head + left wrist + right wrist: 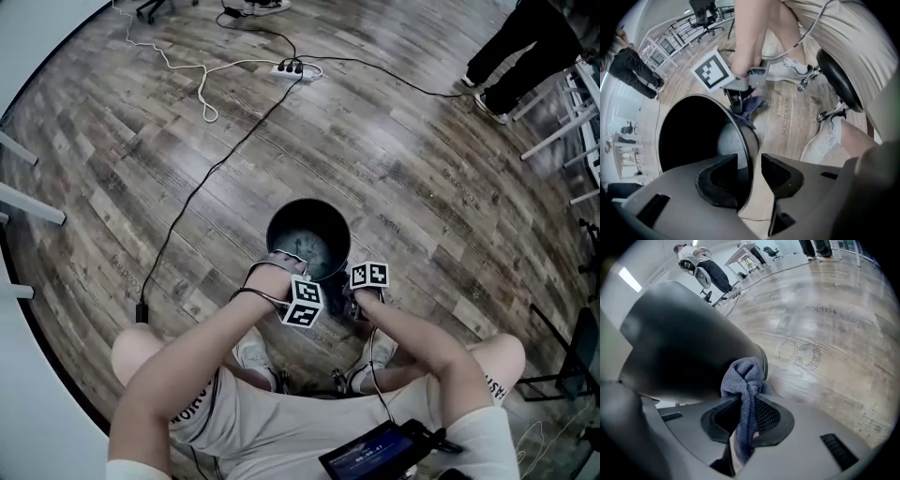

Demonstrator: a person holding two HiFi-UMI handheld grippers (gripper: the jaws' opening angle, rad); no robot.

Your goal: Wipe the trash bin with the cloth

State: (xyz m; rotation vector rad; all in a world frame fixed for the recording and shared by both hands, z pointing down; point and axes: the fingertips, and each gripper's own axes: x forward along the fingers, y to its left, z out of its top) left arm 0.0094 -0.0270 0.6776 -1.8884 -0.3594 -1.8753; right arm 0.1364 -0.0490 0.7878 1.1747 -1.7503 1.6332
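Observation:
The black round trash bin [307, 239] stands open on the wood floor between the seated person's feet. My left gripper [750, 164] points down astride its near rim [746, 140]; the jaws are open, the thin rim running between the pads without being pinched. My right gripper [745, 404] is shut on a blue-grey cloth [746, 378], whose bunched end lies against the bin's outer wall [679, 348], low at its side. The left gripper view shows that cloth [751, 107] beyond the rim under the right gripper's marker cube [712, 70]. In the head view both grippers [284, 262] [354, 298] sit at the bin's near side.
A power strip [295, 68] with a black and a white cable lies on the floor beyond the bin. A person's legs [520, 47] stand at the top right beside white racks. The holder's shoes [253, 352], a stool base [834, 79] and a lap screen [375, 455] are close behind.

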